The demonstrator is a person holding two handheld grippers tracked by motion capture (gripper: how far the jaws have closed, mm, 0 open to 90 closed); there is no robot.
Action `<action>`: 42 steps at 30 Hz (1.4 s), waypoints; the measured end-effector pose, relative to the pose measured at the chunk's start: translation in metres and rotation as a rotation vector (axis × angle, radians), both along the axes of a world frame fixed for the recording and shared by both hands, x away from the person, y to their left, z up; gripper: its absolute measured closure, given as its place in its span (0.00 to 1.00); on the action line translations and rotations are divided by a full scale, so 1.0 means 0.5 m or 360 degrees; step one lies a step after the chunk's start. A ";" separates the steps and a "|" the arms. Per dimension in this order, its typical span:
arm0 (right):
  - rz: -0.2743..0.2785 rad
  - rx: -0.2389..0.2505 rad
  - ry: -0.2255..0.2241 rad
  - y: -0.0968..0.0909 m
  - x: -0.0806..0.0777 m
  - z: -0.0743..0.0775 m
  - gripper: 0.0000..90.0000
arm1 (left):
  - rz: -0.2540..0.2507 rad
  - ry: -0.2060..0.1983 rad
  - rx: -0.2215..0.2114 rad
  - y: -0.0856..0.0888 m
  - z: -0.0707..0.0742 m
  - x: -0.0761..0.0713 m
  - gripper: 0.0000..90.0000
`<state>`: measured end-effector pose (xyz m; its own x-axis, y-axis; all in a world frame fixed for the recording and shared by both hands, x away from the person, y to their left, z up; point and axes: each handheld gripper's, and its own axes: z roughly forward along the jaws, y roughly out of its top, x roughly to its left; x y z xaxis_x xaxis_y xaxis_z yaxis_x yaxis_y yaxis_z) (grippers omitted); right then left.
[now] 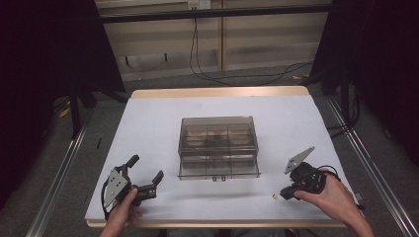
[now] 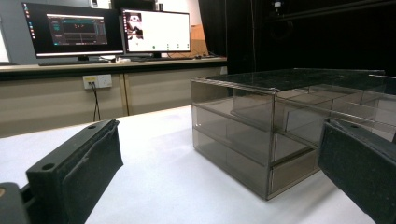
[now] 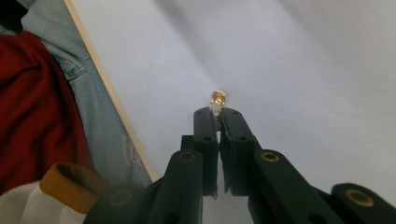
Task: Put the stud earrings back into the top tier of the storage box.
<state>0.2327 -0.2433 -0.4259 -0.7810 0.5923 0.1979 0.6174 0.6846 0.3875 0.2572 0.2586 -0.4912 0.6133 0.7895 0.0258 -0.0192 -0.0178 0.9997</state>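
A smoky clear plastic drawer box (image 1: 218, 145) stands at the middle of the white table; the left gripper view shows its near corner (image 2: 268, 140) with its drawers pushed in. My left gripper (image 1: 145, 174) rests near the front left, jaws wide open and empty, pointing toward the box. At the front right, my right gripper (image 1: 280, 194) is shut on a small brass-coloured part (image 3: 217, 101) that sticks out past its tips, just above the table. The same part shows as a pale speck (image 1: 273, 196) at the jaw tips.
The white table sheet (image 1: 148, 123) has bare room around the box. The table's wooden front edge (image 3: 112, 100) runs close to my right gripper, with the person's jeans and red sleeve beyond. Monitors (image 2: 107, 30) stand on a desk behind the table.
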 end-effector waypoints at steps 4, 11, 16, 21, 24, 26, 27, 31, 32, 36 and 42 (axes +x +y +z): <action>0.0001 0.0050 -0.0015 -0.004 0.000 0.004 0.95 | 0.0003 -0.0001 0.0001 0.000 0.000 0.000 0.00; -0.0007 0.0111 -0.0043 -0.008 0.000 0.017 0.95 | 0.0001 0.0000 0.0002 0.000 0.000 0.000 0.00; 0.0002 0.0192 -0.0077 -0.009 -0.002 0.035 0.95 | 0.0003 0.0001 0.0007 0.000 0.000 0.001 0.00; 0.0048 0.0281 -0.0104 -0.006 0.000 0.060 0.95 | 0.0008 -0.0005 0.0011 0.000 0.000 0.001 0.00; 0.0050 0.0293 -0.0129 -0.004 0.003 0.070 0.95 | -0.0003 0.0000 0.0004 -0.001 0.000 0.000 0.00; 0.0064 0.0323 -0.0143 -0.003 0.007 0.081 0.95 | 0.0007 -0.0005 0.0012 0.000 0.000 0.001 0.00; 0.0084 0.0350 -0.0169 0.000 0.010 0.091 0.95 | 0.0014 -0.0004 0.0008 0.000 0.000 0.000 0.00; 0.0102 0.0365 -0.0195 0.008 0.015 0.102 0.95 | 0.0003 -0.0001 0.0003 0.000 0.000 0.000 0.00; 0.0113 0.0371 -0.0204 0.012 0.018 0.104 0.95 | 0.0007 -0.0005 0.0010 0.000 0.000 0.001 0.00; 0.0137 0.0387 -0.0224 0.027 0.028 0.119 0.95 | 0.0002 0.0001 0.0003 0.000 0.000 0.000 0.00; 0.0179 0.0405 -0.0231 0.054 0.047 0.127 0.95 | 0.0002 0.0002 0.0005 0.000 0.000 0.000 0.00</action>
